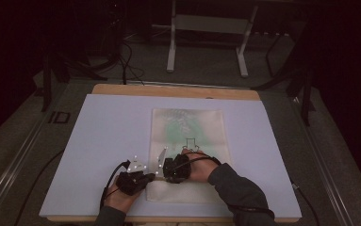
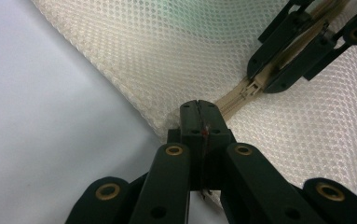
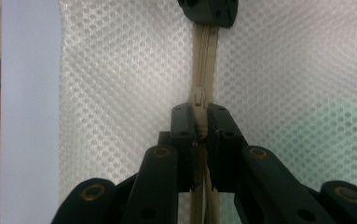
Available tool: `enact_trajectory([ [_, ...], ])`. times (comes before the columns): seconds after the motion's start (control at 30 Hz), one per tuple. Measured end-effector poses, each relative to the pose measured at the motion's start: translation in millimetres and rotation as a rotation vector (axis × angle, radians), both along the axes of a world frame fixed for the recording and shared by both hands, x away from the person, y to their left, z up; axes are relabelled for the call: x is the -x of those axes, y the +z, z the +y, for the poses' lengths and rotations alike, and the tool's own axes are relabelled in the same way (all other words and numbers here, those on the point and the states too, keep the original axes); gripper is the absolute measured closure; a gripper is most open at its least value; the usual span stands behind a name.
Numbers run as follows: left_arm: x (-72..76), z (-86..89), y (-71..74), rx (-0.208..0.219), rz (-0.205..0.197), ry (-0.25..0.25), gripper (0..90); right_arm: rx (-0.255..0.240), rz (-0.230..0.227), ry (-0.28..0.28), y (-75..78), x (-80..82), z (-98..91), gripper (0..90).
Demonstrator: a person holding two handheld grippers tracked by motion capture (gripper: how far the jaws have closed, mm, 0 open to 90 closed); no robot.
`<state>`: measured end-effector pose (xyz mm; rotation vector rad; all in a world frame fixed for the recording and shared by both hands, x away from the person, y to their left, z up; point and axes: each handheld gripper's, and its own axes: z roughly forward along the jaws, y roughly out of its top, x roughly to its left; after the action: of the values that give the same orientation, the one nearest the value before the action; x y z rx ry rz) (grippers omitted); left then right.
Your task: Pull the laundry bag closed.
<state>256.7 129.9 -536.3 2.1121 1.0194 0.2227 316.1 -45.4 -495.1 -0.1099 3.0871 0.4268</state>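
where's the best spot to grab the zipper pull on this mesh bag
Grip the small tab of the zipper pull from its two flat sides, coming in along the zipper tape. It lies flat on the mesh bag, and the right gripper already pinches there.

We see a pale lavender mat [image 1: 102, 141] covering a wooden tabletop [image 1: 121, 89], whose far edge shows beyond it, and past that a white metal frame [image 1: 206, 28] and black cables [image 1: 121, 61] on the grey floor [image 1: 206, 70].
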Motion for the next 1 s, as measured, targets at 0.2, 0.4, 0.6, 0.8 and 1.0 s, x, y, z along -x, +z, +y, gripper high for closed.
enact_trajectory([
  [0.2,-0.2,0.3,0.0,0.000,0.001,-0.002,89.6,0.013,-0.002,0.008,1.2,-0.3,-2.2,82.4],
  [0.4,-0.2,0.7,-0.1,0.002,0.000,-0.006,89.6,0.020,0.001,0.009,4.2,-0.2,-4.5,82.4],
  [0.6,-0.3,0.7,-0.2,0.004,0.001,-0.005,89.6,0.026,-0.001,0.009,4.9,0.5,-4.9,82.4],
  [0.8,-0.3,0.9,-0.3,0.004,0.001,-0.007,89.6,0.041,0.000,0.004,6.4,1.2,-8.4,82.4],
  [1.0,-0.4,0.9,-0.4,0.008,0.003,-0.004,89.6,0.043,-0.003,0.005,8.5,0.9,-11.9,82.4],
])
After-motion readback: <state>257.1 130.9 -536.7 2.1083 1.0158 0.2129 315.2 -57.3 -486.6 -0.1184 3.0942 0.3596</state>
